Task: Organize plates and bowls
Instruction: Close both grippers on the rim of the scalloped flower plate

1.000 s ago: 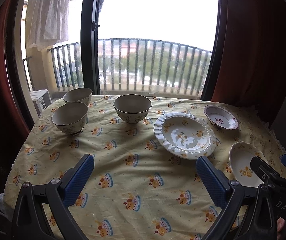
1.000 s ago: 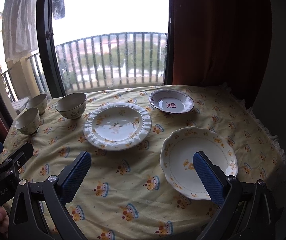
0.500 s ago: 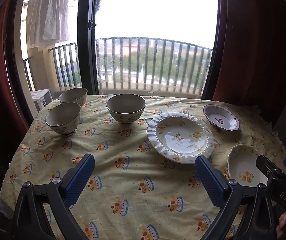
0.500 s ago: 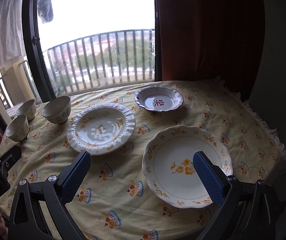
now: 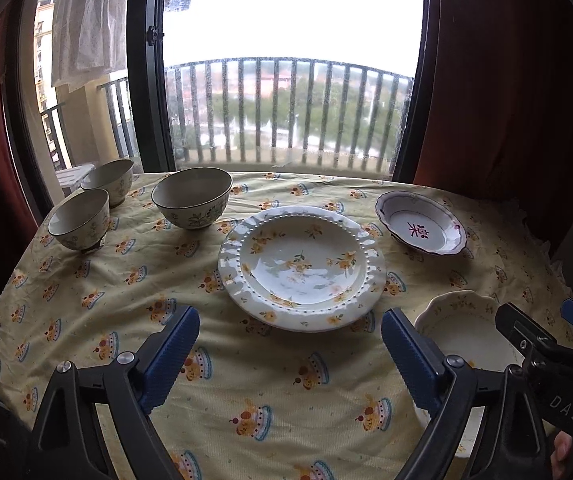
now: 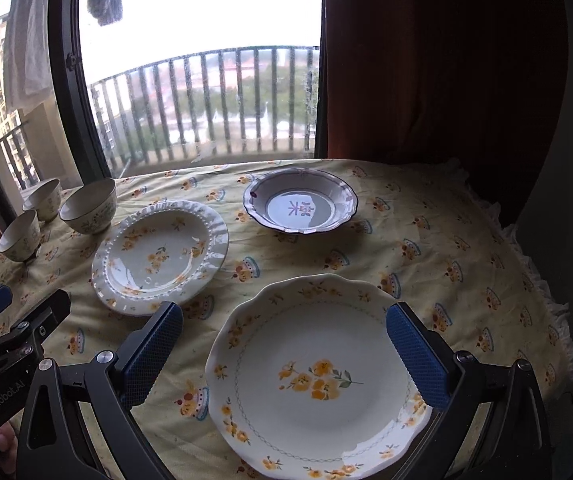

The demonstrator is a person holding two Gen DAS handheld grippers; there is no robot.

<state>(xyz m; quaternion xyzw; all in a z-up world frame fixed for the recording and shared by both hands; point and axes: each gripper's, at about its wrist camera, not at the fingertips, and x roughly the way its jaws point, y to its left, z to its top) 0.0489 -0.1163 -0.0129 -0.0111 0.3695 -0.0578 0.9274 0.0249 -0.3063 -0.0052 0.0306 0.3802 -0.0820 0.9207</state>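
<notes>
Both tongs spread wide, empty: right tongs [image 6: 284,356] straddle the near scalloped plate [image 6: 318,376] on the bench [image 6: 446,248], likely first pick; left tongs [image 5: 290,356] face the ridged plate [image 5: 301,266].

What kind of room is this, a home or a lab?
Most likely a home dining corner in an upper-floor flat: a table with a cake-print tablecloth, floral plates and bowls, and a railed balcony overlooking trees.

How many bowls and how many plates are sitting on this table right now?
Bowls: 3
Plates: 3
Total: 6 dishes
</notes>
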